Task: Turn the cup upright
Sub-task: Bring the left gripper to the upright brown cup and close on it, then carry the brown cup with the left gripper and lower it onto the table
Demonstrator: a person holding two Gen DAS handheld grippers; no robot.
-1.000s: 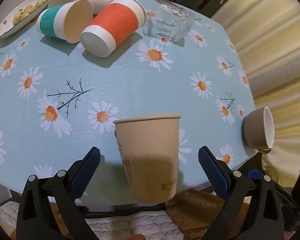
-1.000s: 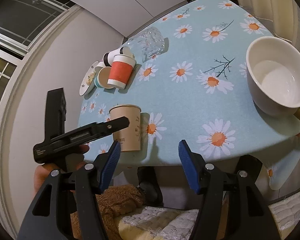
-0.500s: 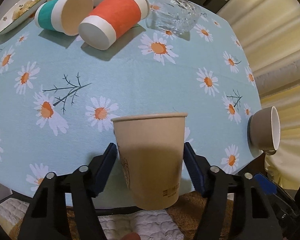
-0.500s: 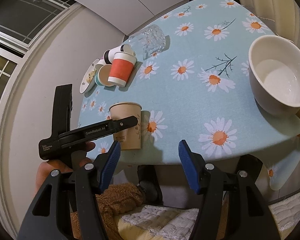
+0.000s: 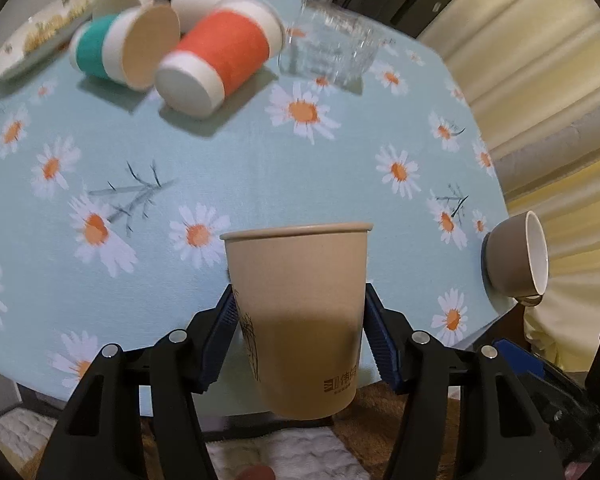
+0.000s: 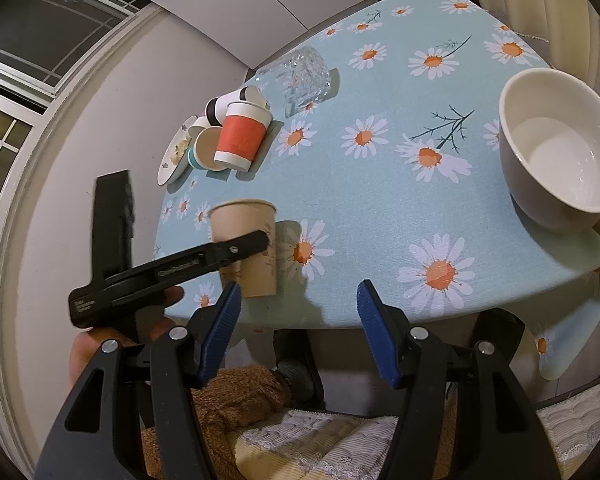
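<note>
A tan paper cup (image 5: 300, 312) stands upright, mouth up, at the near edge of the daisy tablecloth (image 5: 228, 168). My left gripper (image 5: 300, 336) is shut on the cup, its blue pads pressed against both sides. The right wrist view shows the same cup (image 6: 248, 252) with the left gripper's black finger across it. My right gripper (image 6: 298, 336) is open and empty, below the table's edge, to the right of the cup.
Orange (image 5: 216, 64), teal (image 5: 116, 52) and other paper cups lie on their sides at the far left beside a plate (image 5: 40, 32). A clear glass (image 5: 332, 48) lies tipped nearby. A grey mug (image 6: 556, 148) sits at the right edge.
My left gripper was open around the cup a second ago; it has closed until its pads grip the cup's sides. The right gripper has stayed in place.
</note>
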